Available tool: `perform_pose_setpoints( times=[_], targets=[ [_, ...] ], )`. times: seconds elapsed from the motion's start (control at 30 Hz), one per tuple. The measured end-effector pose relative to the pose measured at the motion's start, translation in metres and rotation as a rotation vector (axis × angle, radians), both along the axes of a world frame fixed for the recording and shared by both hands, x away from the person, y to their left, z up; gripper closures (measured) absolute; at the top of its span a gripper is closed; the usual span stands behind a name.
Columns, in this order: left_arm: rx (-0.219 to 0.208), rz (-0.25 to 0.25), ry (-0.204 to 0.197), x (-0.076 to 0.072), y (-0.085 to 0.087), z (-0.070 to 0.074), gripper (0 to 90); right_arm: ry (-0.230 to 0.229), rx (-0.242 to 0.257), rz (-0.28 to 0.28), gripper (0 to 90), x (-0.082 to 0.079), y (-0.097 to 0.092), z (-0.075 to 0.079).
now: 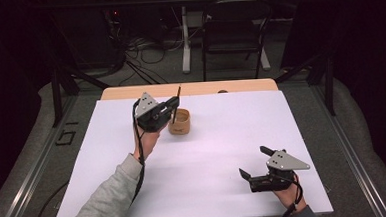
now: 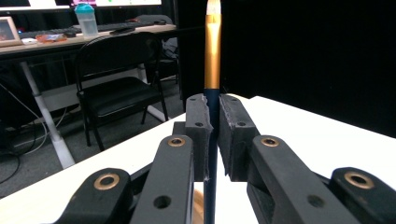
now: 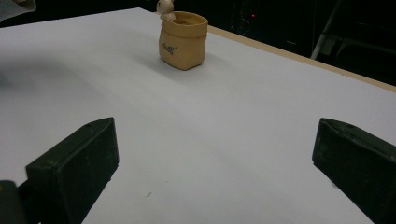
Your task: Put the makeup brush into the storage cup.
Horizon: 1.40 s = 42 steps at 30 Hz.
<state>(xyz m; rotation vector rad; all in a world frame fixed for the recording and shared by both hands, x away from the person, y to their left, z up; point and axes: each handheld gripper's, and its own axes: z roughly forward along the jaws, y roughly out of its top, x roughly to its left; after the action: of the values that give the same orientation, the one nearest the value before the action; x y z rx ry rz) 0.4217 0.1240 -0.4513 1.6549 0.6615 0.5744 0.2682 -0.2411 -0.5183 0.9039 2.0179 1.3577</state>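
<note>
Over pot (image 1: 179, 122), L tongs (image 1: 173, 104) level, clamping upright brush (image 2: 212, 56); R tongs (image 1: 254, 169) open.

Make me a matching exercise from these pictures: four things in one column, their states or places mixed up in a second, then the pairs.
Things:
1. left hand-held gripper
2. right hand-held gripper
3. brush
4. pot

States or places:
A. stands on the white sheet, tan, shaped like a sack
B. jaws wide apart, nothing between them
C. upright, gold ferrule above a dark handle
D. jaws shut on a thin handle

Pairs: 1-D, 2-B, 3-C, 4-A
</note>
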Motion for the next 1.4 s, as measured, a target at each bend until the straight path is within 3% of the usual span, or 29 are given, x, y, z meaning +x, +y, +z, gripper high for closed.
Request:
perform_pose_setpoints(
  times=[0.77, 1.4],
  targets=[
    [-0.017, -0.024, -0.026, 0.009, -0.006, 0.004, 83.1, -0.004, -0.004, -0.011, 0.0, -0.002, 0.001, 0.000],
    [-0.019, -0.037, -0.028, 0.020, -0.011, 0.000, 83.2, -0.007, -0.009, -0.016, 0.6, -0.003, 0.000, 0.000]
  ],
)
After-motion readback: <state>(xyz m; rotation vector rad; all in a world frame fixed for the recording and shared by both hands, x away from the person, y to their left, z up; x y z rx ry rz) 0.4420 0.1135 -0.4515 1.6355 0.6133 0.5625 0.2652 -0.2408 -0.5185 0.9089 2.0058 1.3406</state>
